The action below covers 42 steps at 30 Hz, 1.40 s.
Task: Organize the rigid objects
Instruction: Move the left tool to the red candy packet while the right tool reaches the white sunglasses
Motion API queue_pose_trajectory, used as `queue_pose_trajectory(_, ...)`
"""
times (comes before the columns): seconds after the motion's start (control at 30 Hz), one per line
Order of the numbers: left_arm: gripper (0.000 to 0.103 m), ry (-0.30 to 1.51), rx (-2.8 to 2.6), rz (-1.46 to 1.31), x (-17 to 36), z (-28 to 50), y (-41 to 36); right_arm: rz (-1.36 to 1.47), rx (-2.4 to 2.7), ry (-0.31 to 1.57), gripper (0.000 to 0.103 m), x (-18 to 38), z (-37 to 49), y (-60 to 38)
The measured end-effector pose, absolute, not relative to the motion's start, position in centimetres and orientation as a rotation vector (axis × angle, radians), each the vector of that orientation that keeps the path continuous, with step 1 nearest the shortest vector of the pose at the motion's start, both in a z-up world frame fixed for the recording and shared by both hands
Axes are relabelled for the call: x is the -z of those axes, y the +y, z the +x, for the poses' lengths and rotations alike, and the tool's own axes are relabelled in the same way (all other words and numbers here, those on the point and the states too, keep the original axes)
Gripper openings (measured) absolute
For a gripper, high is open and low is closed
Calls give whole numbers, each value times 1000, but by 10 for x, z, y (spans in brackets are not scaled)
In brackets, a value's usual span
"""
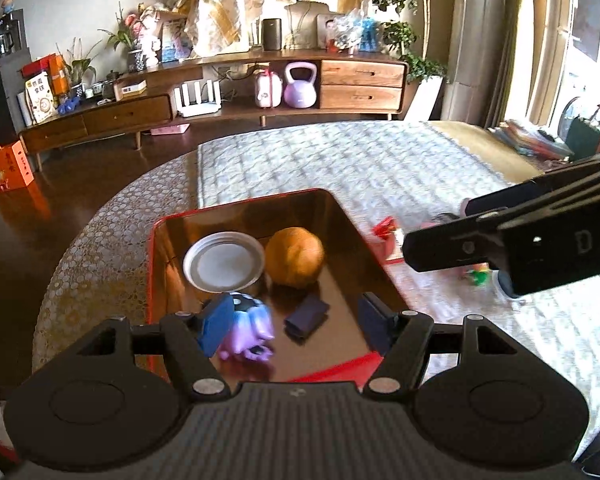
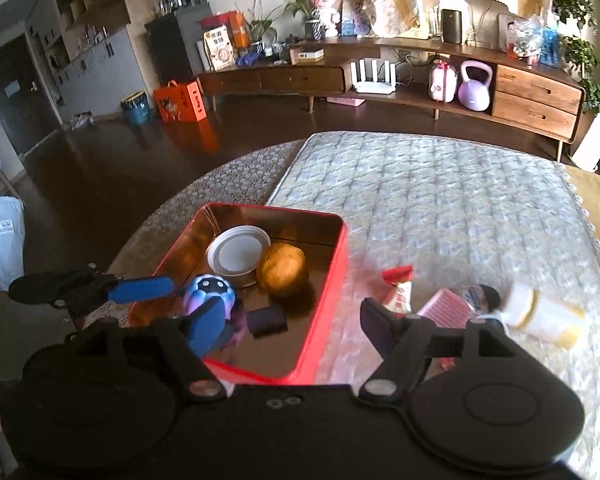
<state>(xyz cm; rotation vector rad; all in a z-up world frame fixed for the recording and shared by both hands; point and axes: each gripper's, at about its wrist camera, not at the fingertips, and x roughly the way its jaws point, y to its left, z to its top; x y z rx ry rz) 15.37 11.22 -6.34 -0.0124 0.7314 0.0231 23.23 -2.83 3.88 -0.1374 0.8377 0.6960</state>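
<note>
Red tin (image 2: 332, 280) sits on the round table (image 1: 100, 240), left of the quilted mat (image 2: 440, 200). Contents counted: four items. One white lid (image 2: 240, 256), one orange ball (image 2: 283, 275), one purple toy figure (image 2: 208, 292), one small dark block (image 2: 266, 320). The toy's lower half is hidden behind a blue finger pad in both views; its form is hard to make out. Near wall of the tin is cut off by the gripper bodies.

Outside the tin, on the mat to its right: one red-and-white wrapper (image 2: 398, 288), one pink ribbed box (image 2: 446, 312), one pale cup-like thing (image 2: 540, 312) lying on its side, motion-blurred. A dark round item between box and cup cannot be identified.

Left gripper (image 1: 296, 322): fingers spread above the tin, nothing pinched; toy and block lie below the gap. Right gripper (image 2: 290, 326): fingers spread wide, straddling the tin's right wall, nothing pinched.
</note>
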Motion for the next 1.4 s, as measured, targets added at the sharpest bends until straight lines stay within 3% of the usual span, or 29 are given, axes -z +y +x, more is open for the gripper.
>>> queue_pose_trajectory(0.43,69,697,60,-7,43,130,58,-80,-628,795,90,-49,201,-110)
queue_pose_trajectory(0.87,84,703,90,-47,51,145,21,-82,-590,782,102,-31,201,-169)
queue_pose_trajectory(1.4,84,772,28,-137,63,247,11,-128,-615,795,103,-2,228,-176)
